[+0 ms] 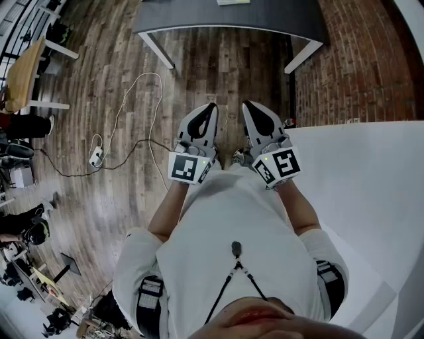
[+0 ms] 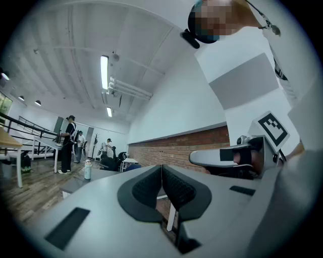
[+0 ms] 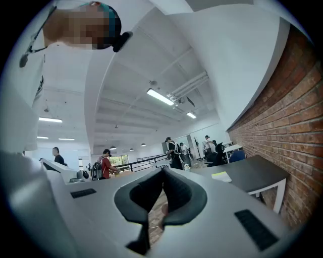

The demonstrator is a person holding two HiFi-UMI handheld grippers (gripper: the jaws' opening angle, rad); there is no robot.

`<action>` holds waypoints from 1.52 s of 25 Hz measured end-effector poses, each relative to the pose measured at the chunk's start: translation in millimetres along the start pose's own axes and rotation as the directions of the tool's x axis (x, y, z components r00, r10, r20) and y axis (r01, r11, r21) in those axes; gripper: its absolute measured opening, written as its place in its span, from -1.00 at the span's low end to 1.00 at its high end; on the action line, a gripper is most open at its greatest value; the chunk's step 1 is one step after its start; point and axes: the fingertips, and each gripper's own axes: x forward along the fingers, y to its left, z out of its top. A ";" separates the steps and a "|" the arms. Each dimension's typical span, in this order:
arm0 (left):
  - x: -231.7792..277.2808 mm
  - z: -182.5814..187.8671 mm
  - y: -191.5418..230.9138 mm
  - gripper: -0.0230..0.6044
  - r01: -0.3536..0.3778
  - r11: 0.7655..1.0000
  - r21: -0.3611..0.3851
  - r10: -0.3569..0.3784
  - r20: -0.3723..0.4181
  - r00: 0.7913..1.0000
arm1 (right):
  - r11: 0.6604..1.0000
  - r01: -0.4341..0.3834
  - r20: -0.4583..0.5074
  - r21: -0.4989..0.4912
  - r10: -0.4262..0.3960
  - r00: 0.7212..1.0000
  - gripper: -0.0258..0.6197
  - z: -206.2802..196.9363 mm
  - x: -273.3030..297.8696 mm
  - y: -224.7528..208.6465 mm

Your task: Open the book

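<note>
Left gripper (image 1: 210, 107) and right gripper (image 1: 247, 106) are both closed and empty, side by side, pointing toward a gray table (image 1: 265, 20) ahead.

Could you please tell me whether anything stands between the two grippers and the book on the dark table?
Nothing visible does. Only wooden floor lies between the left gripper, the right gripper and the table, where the book lies.
</note>
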 end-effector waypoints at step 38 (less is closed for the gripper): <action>10.2 21.3 133.8 -0.85 0.025 1.000 0.001 -0.025 0.071 0.997 | 0.999 0.016 0.035 -0.047 -0.014 0.999 -0.81 1.1 116.0 41.2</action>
